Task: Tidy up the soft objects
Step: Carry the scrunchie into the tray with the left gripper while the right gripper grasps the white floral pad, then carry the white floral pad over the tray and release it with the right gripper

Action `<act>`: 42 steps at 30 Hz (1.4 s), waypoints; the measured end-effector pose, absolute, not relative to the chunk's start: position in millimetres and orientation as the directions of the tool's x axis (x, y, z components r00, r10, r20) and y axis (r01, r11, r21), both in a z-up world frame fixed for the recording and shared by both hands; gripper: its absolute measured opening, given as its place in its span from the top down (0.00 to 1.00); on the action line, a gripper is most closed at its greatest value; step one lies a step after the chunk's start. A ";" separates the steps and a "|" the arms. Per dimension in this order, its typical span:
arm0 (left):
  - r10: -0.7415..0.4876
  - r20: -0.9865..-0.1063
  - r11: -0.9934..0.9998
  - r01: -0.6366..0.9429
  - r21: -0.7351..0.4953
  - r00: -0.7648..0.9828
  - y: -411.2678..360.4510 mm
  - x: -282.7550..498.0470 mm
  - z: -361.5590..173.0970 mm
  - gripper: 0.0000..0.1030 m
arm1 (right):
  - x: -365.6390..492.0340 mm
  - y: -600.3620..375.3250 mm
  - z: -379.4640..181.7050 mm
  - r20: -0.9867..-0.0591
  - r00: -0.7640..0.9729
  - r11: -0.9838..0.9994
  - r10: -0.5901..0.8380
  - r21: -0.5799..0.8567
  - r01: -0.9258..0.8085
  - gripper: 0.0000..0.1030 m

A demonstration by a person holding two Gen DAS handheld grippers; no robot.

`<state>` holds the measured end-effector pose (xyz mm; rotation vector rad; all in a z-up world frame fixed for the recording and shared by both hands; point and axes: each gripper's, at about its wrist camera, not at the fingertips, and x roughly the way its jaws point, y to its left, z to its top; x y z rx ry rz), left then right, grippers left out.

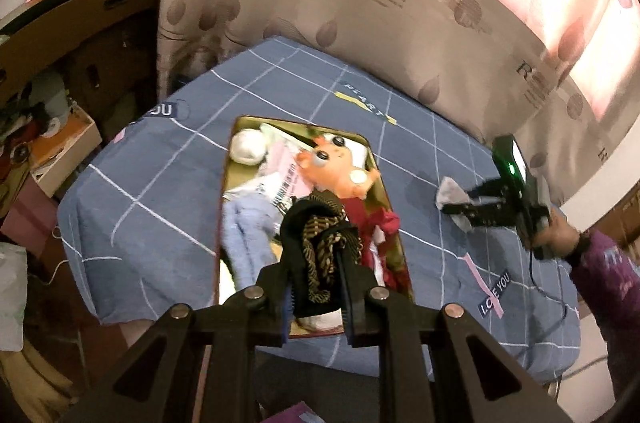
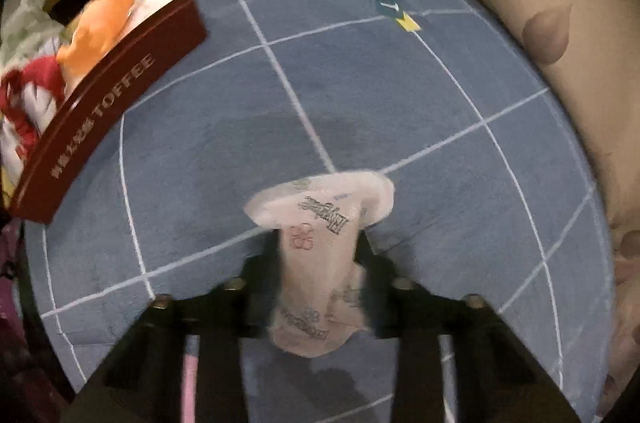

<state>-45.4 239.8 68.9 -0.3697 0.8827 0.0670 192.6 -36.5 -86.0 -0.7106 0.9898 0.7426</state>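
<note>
My left gripper (image 1: 320, 263) is shut on a black and gold patterned cloth (image 1: 322, 227) and holds it over the near part of a red toffee tin (image 1: 304, 122) on the blue checked bedsheet (image 1: 160, 183). The tin holds an orange plush toy (image 1: 336, 163), a white ball (image 1: 248, 147), a light blue cloth (image 1: 248, 231) and a red cloth (image 1: 372, 223). My right gripper (image 2: 320, 247) is shut on a pale pink printed soft pack (image 2: 320, 211) low over the sheet (image 2: 400, 83), to the right of the tin (image 2: 112, 111). In the left wrist view the right gripper (image 1: 460, 207) sits at the bed's right side.
A patterned curtain (image 1: 400, 3) hangs behind the bed. Cardboard boxes and clutter (image 1: 80, 35) stand to the left of the bed, past its edge. A person's hand and purple sleeve (image 1: 600, 263) hold the right gripper. Bare sheet lies between the tin and the right gripper.
</note>
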 end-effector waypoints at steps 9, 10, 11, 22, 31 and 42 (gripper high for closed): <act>-0.064 -0.756 0.937 -0.221 -0.270 0.652 267.9 -45.9 59.9 0.82 | 125.3 -84.5 -56.2 -0.829 0.422 0.705 0.366 -0.049 -0.708 0.80; -0.064 -0.757 0.939 -0.219 -0.267 0.650 270.1 -42.4 58.5 0.82 | 115.4 -91.2 -51.5 -0.813 0.428 0.721 0.396 -0.013 -0.693 0.80; -0.068 -0.760 0.939 -0.216 -0.268 0.647 273.6 -36.6 55.9 0.82 | 106.5 -95.6 -47.8 -0.798 0.434 0.734 0.418 0.014 -0.679 0.80; -0.124 -0.796 0.957 -0.141 -0.254 0.593 270.5 16.6 22.4 0.49 | 70.3 -54.7 -9.4 -0.691 0.434 0.710 0.578 0.164 -0.685 0.80; -0.076 -0.757 0.952 -0.179 -0.249 0.649 262.8 -11.1 46.5 0.40 | 70.8 31.7 27.2 -0.624 0.329 0.577 0.709 0.243 -0.780 0.80; 0.182 -0.737 0.934 -0.350 -0.079 0.652 255.6 -75.7 35.1 0.40 | 124.4 185.0 -14.9 -0.773 0.181 0.570 0.608 0.266 -0.778 0.80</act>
